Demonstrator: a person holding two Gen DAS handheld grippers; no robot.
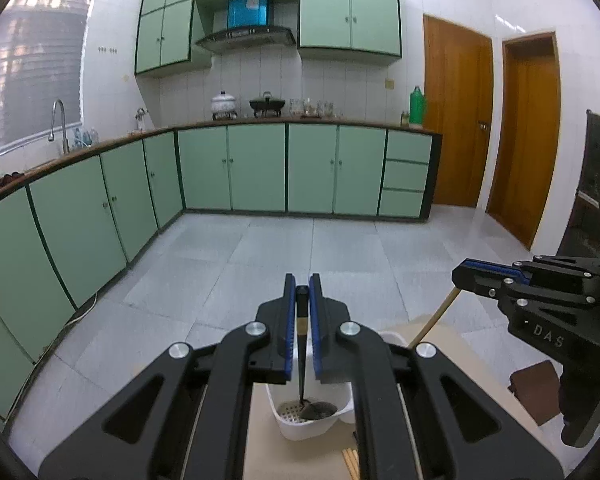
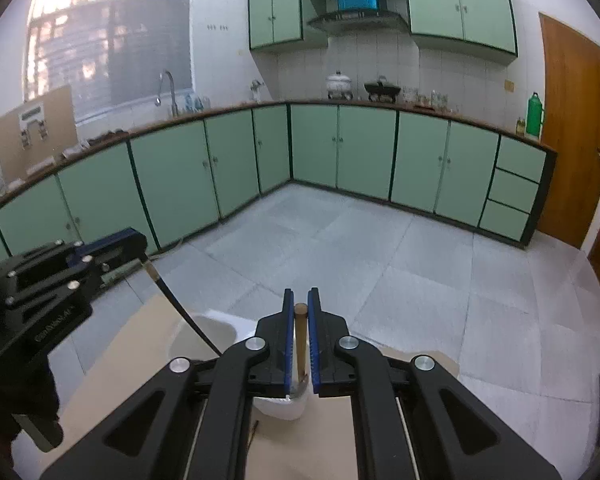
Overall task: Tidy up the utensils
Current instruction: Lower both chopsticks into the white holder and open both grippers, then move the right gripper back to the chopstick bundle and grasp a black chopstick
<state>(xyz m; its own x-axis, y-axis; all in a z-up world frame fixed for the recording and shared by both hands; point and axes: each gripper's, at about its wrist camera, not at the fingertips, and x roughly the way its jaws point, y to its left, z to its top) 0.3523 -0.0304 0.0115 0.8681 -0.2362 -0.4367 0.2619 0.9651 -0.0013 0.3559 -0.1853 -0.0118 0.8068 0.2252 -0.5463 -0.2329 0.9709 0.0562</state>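
Utensils number two in the grippers: one dark spoon (image 1: 302, 360) and one wooden-handled utensil (image 2: 301, 344). From the left wrist camera, the left gripper (image 1: 302, 292) is clamped on the dark spoon's handle, its blue-padded fingers (image 1: 289, 320) pressed to either side, and the spoon hangs down to 6 o'clock with its bowl resting inside one white basket (image 1: 340, 416) with a perforated floor. That basket stands on a tan board (image 1: 292, 456); wooden chopstick ends (image 1: 351, 462) lie on the board just beside the basket at 6 o'clock, their count unclear. At 3 o'clock in that view the right gripper (image 1: 458, 276) is closed on the pale wooden handle (image 1: 436, 316), which slants down toward the basket's rim. From the right wrist camera, the right gripper (image 2: 301, 300) is clamped on that upright wooden handle, whose lower end reaches into the white basket (image 2: 284, 406); what kind of head it has cannot be told. At 9 o'clock there, the left gripper (image 2: 140, 246) holds the dark spoon (image 2: 180, 308) slanting down toward the basket. Behind stand green cabinets (image 1: 256, 168) and two wooden doors (image 1: 456, 120).
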